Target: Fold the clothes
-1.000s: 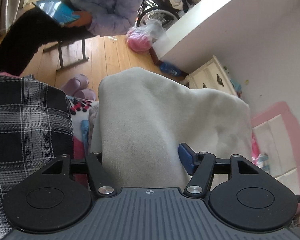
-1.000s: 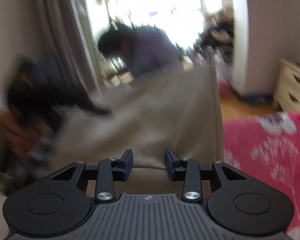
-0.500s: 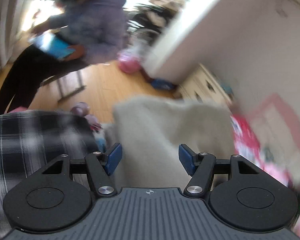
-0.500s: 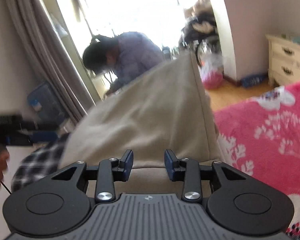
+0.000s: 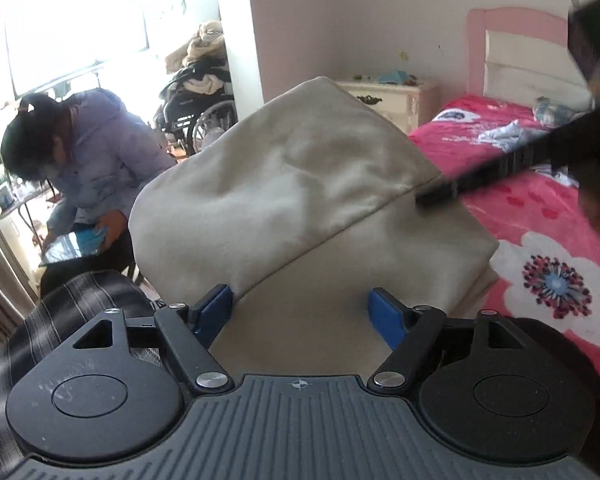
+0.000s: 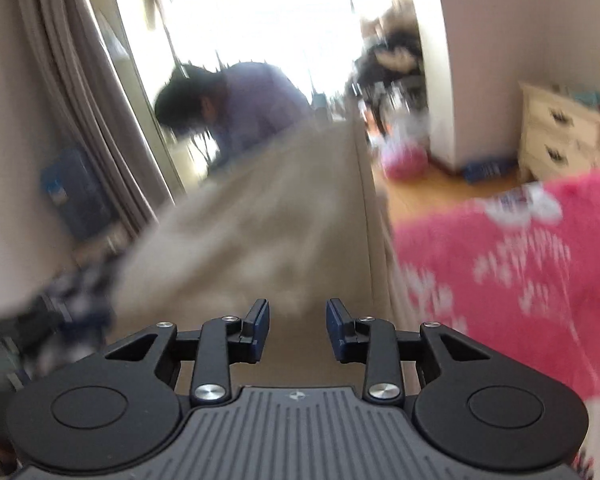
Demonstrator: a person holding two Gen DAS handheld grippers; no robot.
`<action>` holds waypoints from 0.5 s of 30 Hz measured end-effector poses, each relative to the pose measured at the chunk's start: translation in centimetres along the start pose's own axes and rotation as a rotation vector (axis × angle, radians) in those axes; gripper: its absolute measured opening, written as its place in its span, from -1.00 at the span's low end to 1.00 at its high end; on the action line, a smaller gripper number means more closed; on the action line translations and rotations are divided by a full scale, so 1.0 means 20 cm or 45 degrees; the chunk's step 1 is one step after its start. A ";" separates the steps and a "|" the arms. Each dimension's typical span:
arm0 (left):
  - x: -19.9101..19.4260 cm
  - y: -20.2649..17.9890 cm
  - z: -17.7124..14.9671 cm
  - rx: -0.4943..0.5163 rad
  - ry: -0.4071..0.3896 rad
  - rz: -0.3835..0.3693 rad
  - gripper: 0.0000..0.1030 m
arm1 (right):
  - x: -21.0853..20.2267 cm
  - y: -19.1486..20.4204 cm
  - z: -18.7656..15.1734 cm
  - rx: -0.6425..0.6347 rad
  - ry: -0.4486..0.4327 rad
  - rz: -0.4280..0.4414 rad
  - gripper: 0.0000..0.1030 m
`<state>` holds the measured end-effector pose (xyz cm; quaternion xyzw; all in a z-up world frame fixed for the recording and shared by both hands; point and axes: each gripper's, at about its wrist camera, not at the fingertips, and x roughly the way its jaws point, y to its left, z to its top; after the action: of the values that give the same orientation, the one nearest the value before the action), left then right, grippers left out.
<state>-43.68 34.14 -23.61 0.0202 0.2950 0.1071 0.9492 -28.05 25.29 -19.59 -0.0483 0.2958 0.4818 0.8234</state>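
You were folding the beige cloth (image 5: 300,184) over the pink bed (image 5: 540,216).
Your left tool (image 5: 302,312) was opening around it to let go; your right tool (image 6: 298,330) was closing, cloth between.

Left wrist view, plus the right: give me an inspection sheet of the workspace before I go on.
Surface: pink bedspread, flower print.
Job's things: beige cloth, folded over; plaid garment at its left.
Clutter: small clothes near the headboard.
Grippers: left gripper opening, cloth between its fingers; right gripper over the cloth, grip unclear.
Cables: nothing seen.
Surroundings: seated person with tablet, wheelchair, nightstand.
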 end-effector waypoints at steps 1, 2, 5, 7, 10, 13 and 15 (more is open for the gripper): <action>-0.01 0.01 -0.01 -0.002 -0.005 -0.003 0.46 | -0.01 0.03 0.06 -0.037 -0.056 0.006 -0.32; -0.02 0.01 -0.01 -0.002 -0.009 -0.005 0.46 | 0.01 0.06 0.14 -0.094 -0.107 -0.002 -0.32; -0.02 0.01 -0.03 -0.013 -0.020 -0.007 0.46 | 0.16 0.15 0.28 -0.233 -0.175 -0.058 -0.34; -0.03 0.00 -0.05 -0.018 -0.026 -0.005 0.46 | 0.33 0.10 0.27 -0.250 -0.104 -0.153 -0.34; -0.03 0.01 -0.07 -0.030 -0.032 -0.007 0.46 | 0.56 -0.12 0.13 -0.068 0.084 -0.178 -0.36; -0.04 0.01 -0.08 -0.001 -0.045 -0.034 0.46 | 0.53 -0.21 0.12 0.039 0.072 -0.150 -0.37; -0.05 0.00 -0.09 0.011 -0.046 -0.034 0.47 | 0.46 -0.17 0.20 0.025 0.016 -0.122 -0.41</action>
<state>-45.40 33.85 -24.53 0.0224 0.2787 0.0929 0.9556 -20.06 31.97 -21.91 -0.0573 0.3030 0.4386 0.8441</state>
